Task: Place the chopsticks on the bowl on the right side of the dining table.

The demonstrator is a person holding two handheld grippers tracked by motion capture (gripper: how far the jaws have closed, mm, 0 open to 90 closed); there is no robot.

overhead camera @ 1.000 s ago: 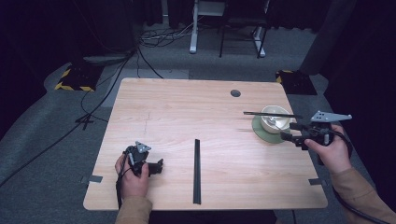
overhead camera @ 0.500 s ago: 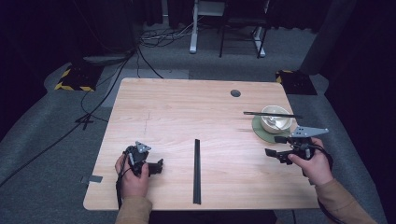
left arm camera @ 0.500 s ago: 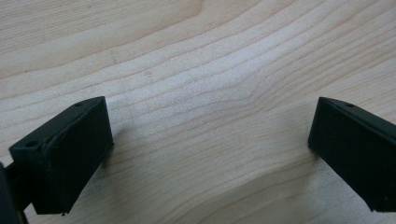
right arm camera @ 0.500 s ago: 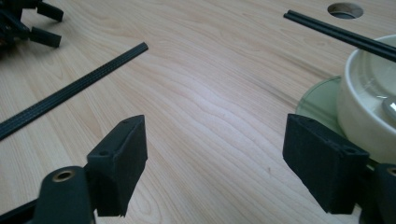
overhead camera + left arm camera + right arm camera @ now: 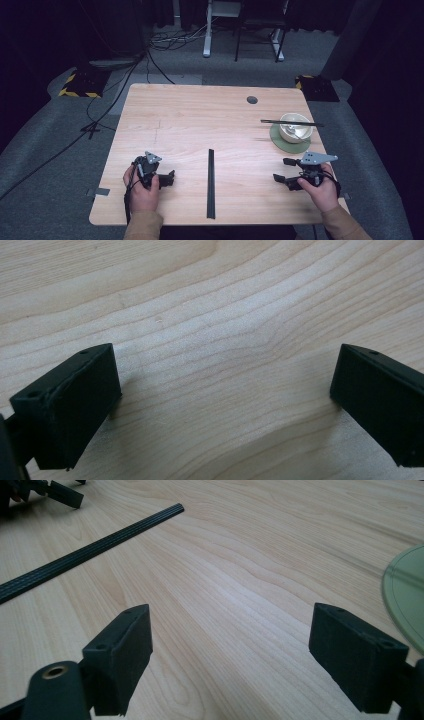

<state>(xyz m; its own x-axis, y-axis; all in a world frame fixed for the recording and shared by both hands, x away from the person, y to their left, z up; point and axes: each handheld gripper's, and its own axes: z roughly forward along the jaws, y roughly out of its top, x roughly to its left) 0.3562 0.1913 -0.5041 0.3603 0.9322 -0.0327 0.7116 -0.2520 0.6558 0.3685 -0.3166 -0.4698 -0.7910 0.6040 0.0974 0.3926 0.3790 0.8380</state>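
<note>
A white bowl (image 5: 296, 131) stands on a green plate (image 5: 287, 145) at the table's right side, and dark chopsticks (image 5: 280, 121) lie across its rim. The plate's edge (image 5: 407, 595) shows in the right gripper view. My right gripper (image 5: 282, 170) (image 5: 235, 645) is open and holds nothing. It sits low over the wood in front of the plate, jaws pointing left. At the front left, my left gripper (image 5: 169, 178) (image 5: 225, 385) rests open on bare wood, jaws pointing right.
A long black strip (image 5: 210, 182) (image 5: 90, 550) lies front to back in the middle of the wooden table (image 5: 200, 120). A round cable hole (image 5: 252, 99) sits at the far edge. Cables and desk legs stand on the floor beyond.
My right gripper has drawn back from beside the bowl toward the table's front right and dropped lower. The left gripper has stayed put.
</note>
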